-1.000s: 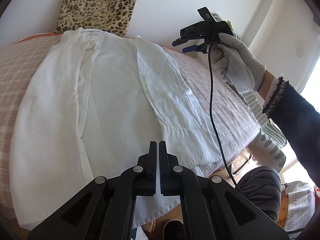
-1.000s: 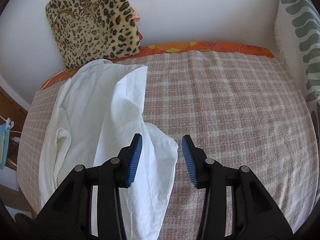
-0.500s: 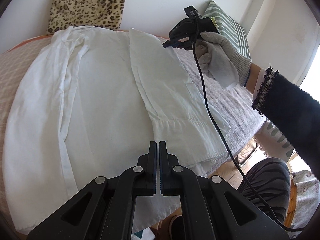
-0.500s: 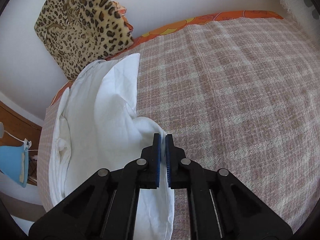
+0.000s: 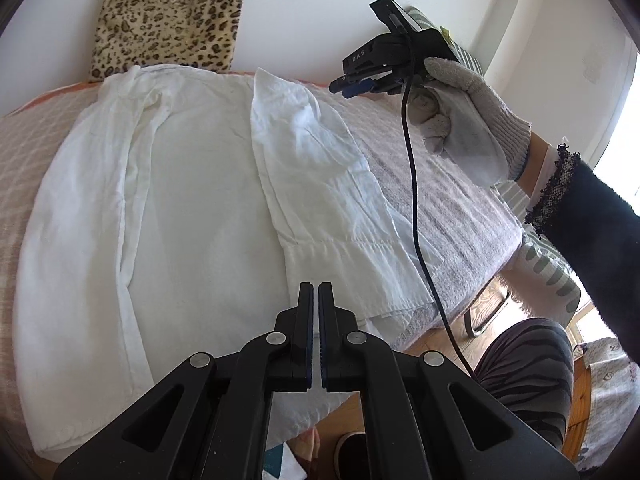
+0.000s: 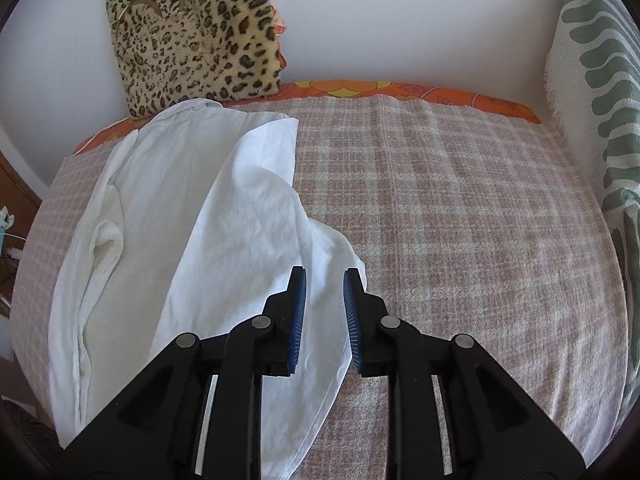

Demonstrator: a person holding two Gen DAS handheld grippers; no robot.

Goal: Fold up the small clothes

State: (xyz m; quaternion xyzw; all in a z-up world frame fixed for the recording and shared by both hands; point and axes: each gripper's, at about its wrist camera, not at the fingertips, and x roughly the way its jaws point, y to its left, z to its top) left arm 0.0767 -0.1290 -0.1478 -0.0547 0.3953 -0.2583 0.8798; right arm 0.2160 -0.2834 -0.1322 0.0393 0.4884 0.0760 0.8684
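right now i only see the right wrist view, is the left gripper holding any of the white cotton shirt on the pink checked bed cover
Observer: No. The left gripper is shut on nothing, over the near end of the white cotton shirt.
Operator: where does the folded-in sleeve end
Observer: Its cuff lies flat near the front edge of the pink checked bed cover.
Operator: is my gripper touching cloth
Observer: No. The right gripper, held in a grey gloved hand, hangs clear above the sleeve's far end, with its jaws opening and nothing between them.
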